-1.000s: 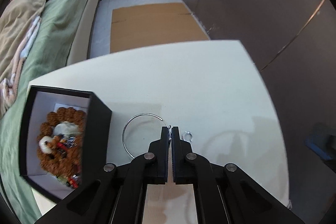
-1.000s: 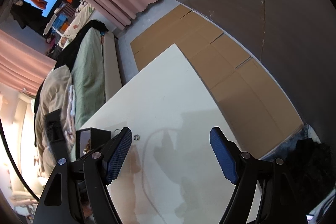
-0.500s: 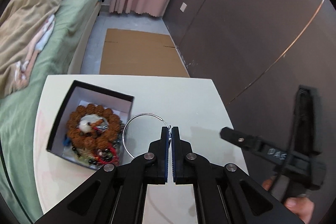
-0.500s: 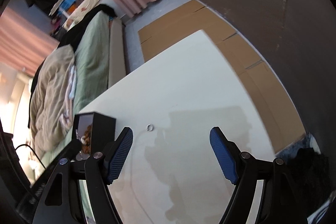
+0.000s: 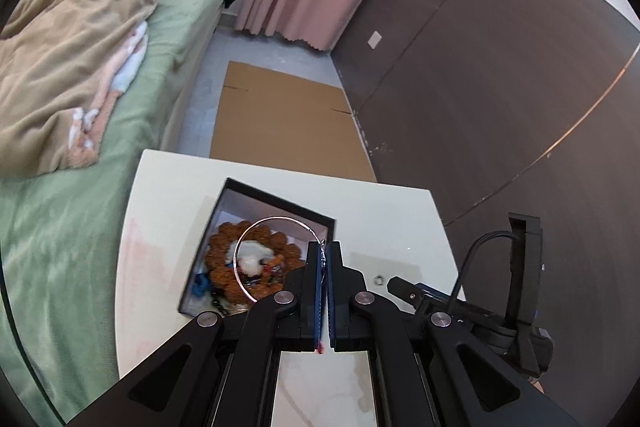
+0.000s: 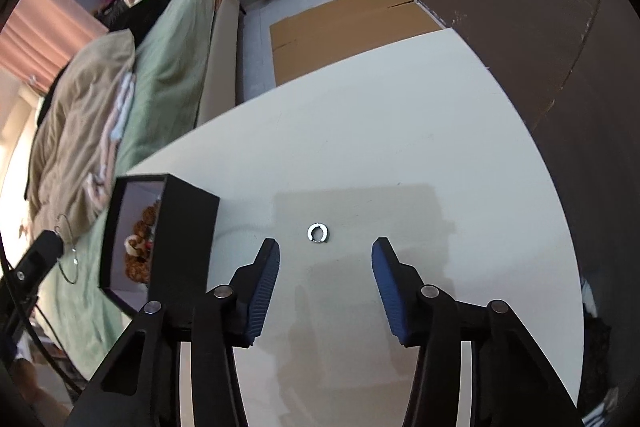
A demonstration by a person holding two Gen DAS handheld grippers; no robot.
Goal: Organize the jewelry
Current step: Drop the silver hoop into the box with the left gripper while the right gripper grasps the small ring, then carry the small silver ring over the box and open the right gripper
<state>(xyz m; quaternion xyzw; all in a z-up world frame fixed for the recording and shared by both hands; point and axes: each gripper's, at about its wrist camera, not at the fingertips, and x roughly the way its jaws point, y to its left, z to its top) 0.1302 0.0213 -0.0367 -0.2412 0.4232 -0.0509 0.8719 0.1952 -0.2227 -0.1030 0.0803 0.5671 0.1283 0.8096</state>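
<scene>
The left tongs (image 5: 325, 247) were clenched on a thin silver hoop (image 5: 256, 259), pinching it at the small clasp so that the wire circle hung out to the left of the fingertips, over the open black box (image 5: 276, 203). That box stood near the left edge of the white surface (image 6: 400, 107), on the side towards the bed (image 5: 80, 107), and held a ring of brown beads (image 5: 224, 247) around something pale, with small dark and blue bits at its near side. The right tongs (image 6: 325, 255) pointed steeply down at the surface with their blue pads (image 6: 264, 287) apart and closing; nothing was gripped between them. Just beyond their tips a small silver open ring (image 6: 317, 232) lay flat on the surface, roughly at its middle and well apart from the box. In the left wrist view that same ring (image 5: 378, 280) showed just right of the clenched fingers, with the black frame of the right tongs (image 5: 404, 289) close beside it. A sheet of cardboard (image 5: 280, 119) lay on the floor past the far edge of the surface.
</scene>
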